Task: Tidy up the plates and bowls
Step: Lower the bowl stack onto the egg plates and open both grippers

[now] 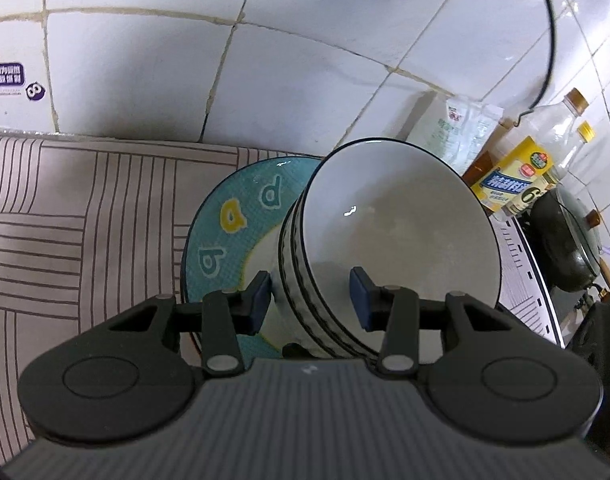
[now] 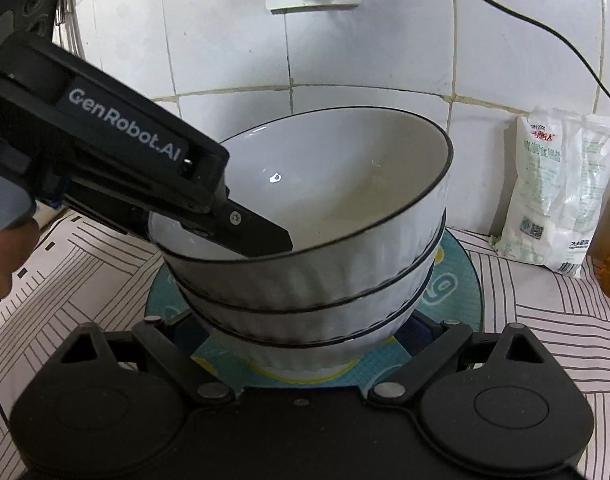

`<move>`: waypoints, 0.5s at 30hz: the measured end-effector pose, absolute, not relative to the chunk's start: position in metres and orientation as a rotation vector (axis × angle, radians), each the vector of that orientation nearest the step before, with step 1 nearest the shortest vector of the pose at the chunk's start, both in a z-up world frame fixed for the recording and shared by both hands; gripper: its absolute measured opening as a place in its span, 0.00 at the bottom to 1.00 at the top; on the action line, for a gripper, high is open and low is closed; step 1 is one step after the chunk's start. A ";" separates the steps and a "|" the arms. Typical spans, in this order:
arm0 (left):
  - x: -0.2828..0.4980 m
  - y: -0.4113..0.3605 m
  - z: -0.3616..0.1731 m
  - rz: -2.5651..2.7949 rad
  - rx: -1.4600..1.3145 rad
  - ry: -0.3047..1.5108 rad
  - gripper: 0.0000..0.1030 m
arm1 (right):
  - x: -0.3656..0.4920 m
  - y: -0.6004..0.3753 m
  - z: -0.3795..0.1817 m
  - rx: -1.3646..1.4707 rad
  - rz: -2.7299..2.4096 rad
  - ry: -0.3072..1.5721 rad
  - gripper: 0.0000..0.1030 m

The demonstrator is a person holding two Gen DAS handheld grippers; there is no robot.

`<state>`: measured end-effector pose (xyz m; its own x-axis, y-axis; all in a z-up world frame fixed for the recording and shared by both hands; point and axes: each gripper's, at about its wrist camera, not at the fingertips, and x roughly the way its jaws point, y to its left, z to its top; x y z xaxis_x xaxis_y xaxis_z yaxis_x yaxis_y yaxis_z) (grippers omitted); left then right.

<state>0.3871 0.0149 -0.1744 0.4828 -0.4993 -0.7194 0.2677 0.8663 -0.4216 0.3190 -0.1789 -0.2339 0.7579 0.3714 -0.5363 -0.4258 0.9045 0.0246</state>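
A: The left gripper (image 1: 311, 300) straddles the rim of the stacked white bowls (image 2: 313, 280) on the teal letter plate (image 1: 241, 216), at its three o'clock; pad contact unclear.

B: Right gripper (image 2: 305, 344)?

A: Fingertips hidden under the stack; can't tell. An uneven lift could slide the bowls apart.

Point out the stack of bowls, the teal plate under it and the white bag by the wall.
stack of bowls (image 2: 317, 280), right wrist view, ribbed side wall.
teal plate (image 1: 233, 216), left wrist view, lettered rim.
white bag (image 2: 557, 200), right wrist view, printed front.
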 end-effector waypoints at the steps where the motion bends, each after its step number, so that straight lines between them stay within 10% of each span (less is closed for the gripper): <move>1: 0.388 0.016 -0.176 -0.473 -0.278 0.961 0.40 | 0.318 -0.177 -0.234 -0.115 0.430 0.558 0.95; 15: 0.383 0.020 -0.180 -0.412 -0.353 0.950 0.42 | 0.318 -0.162 -0.232 -0.127 0.385 0.599 0.94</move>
<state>0.3835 0.0203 -0.1801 0.5154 -0.4858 -0.7059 0.1829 0.8672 -0.4632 0.3176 -0.1624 -0.2324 0.7571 0.3162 -0.5717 -0.3893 0.9211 -0.0061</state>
